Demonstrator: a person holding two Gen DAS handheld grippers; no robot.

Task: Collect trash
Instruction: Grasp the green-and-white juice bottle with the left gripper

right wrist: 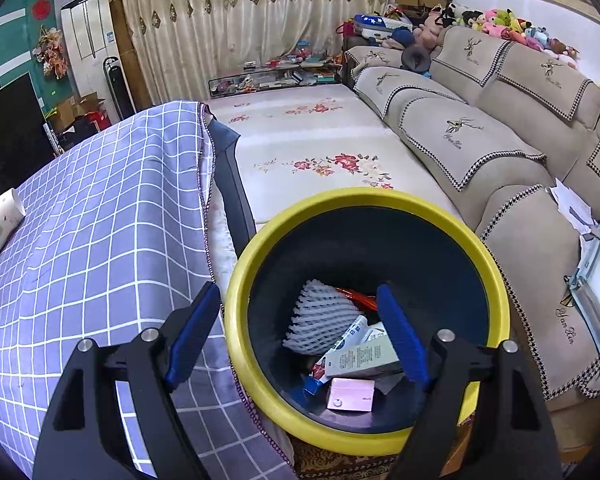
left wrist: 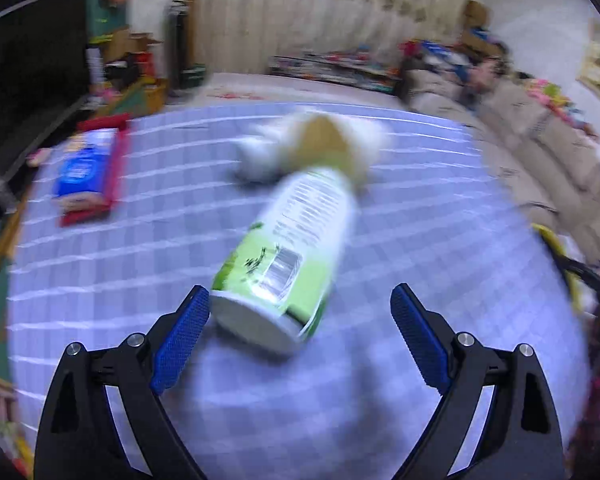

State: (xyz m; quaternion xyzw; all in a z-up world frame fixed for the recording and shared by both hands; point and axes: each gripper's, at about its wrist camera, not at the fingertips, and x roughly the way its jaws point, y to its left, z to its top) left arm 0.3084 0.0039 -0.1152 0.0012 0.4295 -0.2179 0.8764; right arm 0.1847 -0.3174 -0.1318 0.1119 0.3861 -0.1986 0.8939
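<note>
In the blurred left wrist view, a green and white can (left wrist: 296, 240) lies on its side on the blue checked tablecloth (left wrist: 100, 280), its white base toward me. My left gripper (left wrist: 300, 292) is open, and the can's base sits between the fingertips, close to the left pad (left wrist: 184, 332) and well apart from the right one. Behind the can lies crumpled white and tan trash (left wrist: 320, 148). In the right wrist view, my right gripper (right wrist: 298, 288) hangs open and empty over a yellow-rimmed bin (right wrist: 364, 200). The bin holds a white foam net (right wrist: 320, 312), a pink box (right wrist: 350, 394) and cartons.
A blue packet on a red tray (left wrist: 86, 168) lies at the table's far left. A paper cup (right wrist: 2, 218) lies near the table's left side. The bin stands between the table edge (right wrist: 206, 200) and a beige sofa (right wrist: 480, 140), with a floral mat (right wrist: 320, 140) behind.
</note>
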